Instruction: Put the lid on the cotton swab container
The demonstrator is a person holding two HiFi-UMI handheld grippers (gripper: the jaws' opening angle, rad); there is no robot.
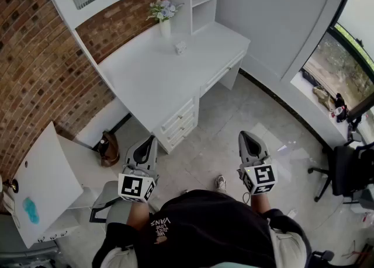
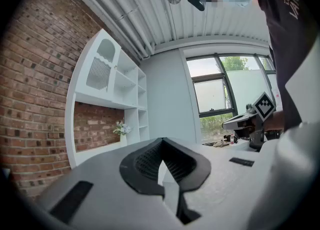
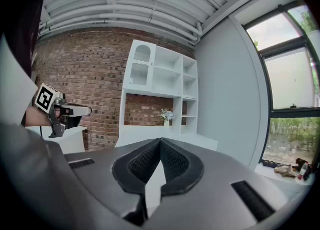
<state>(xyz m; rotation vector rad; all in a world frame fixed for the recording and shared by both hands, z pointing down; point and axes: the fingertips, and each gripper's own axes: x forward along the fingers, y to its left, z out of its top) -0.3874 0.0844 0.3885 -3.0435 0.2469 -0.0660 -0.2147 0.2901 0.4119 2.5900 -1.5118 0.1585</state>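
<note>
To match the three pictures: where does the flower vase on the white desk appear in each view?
Head view: flower vase top centre, at the back of the desk.
Left gripper view: flower vase left of centre, small, under the shelves.
Right gripper view: flower vase at the centre, under the shelves.
Shared landmark: the brick wall behind it.

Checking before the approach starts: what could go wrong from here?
The small white item on the desk sits near the flower vase; a reach could tip the vase.
That item is too small here to tell lid from container.
Left gripper and right gripper are shut; they must open first.
</note>
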